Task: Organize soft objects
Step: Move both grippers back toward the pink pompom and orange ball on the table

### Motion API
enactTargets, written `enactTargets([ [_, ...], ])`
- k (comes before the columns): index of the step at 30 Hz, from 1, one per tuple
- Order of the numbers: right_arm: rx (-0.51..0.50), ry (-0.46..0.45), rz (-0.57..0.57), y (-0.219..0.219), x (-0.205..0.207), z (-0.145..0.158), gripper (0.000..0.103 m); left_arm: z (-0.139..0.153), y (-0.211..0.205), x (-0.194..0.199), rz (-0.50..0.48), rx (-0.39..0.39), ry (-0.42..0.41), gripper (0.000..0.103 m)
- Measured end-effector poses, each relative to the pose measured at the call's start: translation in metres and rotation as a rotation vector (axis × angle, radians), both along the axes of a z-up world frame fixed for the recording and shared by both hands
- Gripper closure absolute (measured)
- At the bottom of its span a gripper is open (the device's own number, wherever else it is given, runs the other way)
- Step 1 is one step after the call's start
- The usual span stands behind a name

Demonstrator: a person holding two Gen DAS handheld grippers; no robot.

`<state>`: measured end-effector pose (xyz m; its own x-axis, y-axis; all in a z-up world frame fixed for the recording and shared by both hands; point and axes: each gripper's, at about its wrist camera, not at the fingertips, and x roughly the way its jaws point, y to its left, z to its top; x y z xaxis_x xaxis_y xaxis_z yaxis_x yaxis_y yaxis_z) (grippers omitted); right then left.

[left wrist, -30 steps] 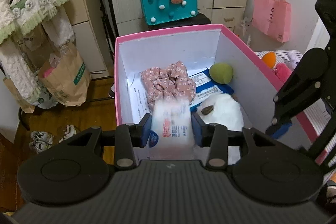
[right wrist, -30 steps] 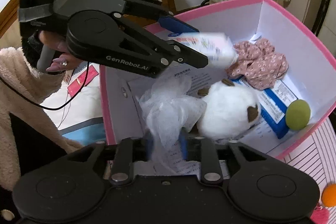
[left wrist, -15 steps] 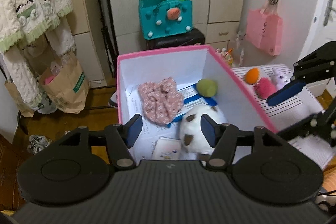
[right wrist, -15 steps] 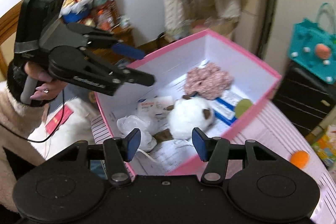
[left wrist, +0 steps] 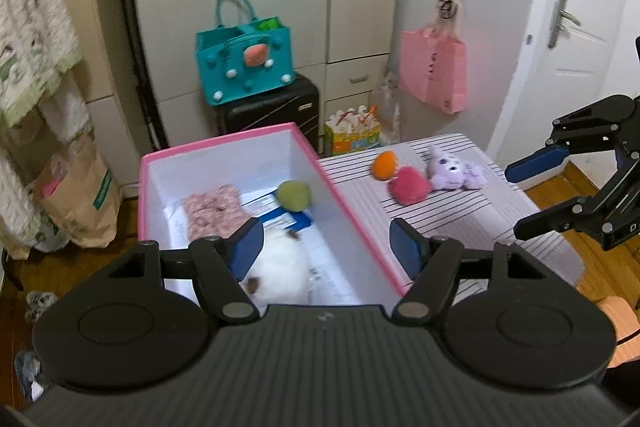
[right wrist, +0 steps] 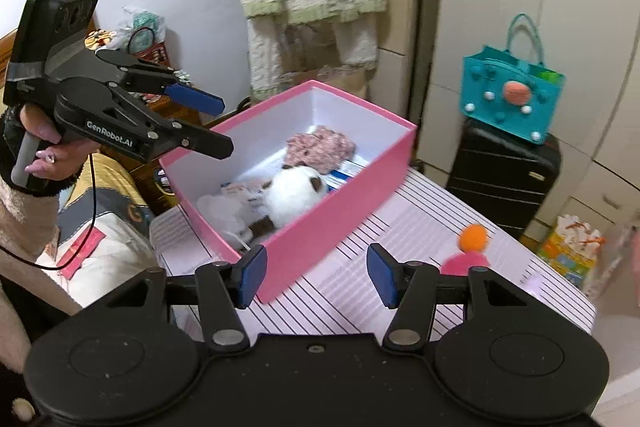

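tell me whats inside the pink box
Inside the pink box: white plush, floral scrunchie, green ball, tissue pack, white plastic wrap, papers underneath, partly covered.

Readable text: 1 brand mark, on the left gripper.

"GenRobot.AI" stands in white letters on the black side plate of the left gripper, seen from the right wrist view. Printed sheets on the floor of the pink box carry lines of print, too small and blurred to read. The brown paper bag by the wall has a green strip with lettering, and that too cannot be read.
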<state>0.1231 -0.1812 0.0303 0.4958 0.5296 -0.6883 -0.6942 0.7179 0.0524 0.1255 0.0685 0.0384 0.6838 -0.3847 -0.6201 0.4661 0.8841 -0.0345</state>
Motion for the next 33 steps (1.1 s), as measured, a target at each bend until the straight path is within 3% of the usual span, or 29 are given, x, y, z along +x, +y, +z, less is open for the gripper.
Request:
enactTargets([
  [12,0.018,-0.044,-0.131,-0.072,-0.014,-0.024,0.041,-0.01,-0.086,0.002,-0.145,0.005,-0.012,0.033],
  [18,0.01,-0.08,-0.191,-0.098,-0.001,-0.044,0.041,-0.016,-0.12,0.014,-0.154,-0.033,-0.009,0.033],
  [26,0.031,-0.111,-0.188,-0.121,0.021,-0.061,0.039,-0.04,-0.147,0.041,-0.043,-0.064,0.003,0.033],
  [33,0.083,-0.053,-0.176,-0.132,0.067,-0.072,0.039,-0.073,-0.164,0.068,0.074,-0.08,0.063,0.033],
])
